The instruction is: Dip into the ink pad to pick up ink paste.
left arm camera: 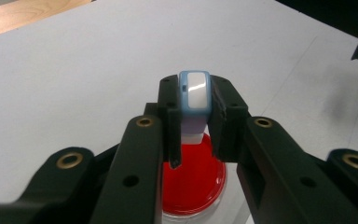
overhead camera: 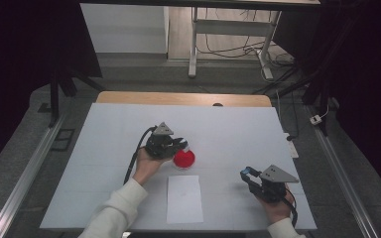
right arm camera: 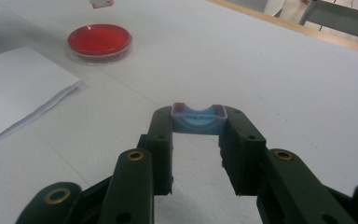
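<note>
My left hand (overhead camera: 146, 166) reaches in from the near edge of the desk (overhead camera: 119, 129), forearm angled toward the middle, and carries my left tool (overhead camera: 182, 145) just above the red dish (overhead camera: 184, 158). The tool's jaws are closed tight on a small blue-and-white piece (left arm camera: 194, 95), held upright; in the left gripper view the red dish (left arm camera: 193, 182) lies directly under and just behind that piece. A white sheet of paper (overhead camera: 184, 198) lies flat just on the near side of the dish; it carries a faint mark I cannot read. My right hand (overhead camera: 277, 208) rests low, well to the right of the dish, near the desk's front edge. My right tool (right arm camera: 198, 122) is clamped on a blue cap-like piece (right arm camera: 198, 120), open side up, close over the desk.
</note>
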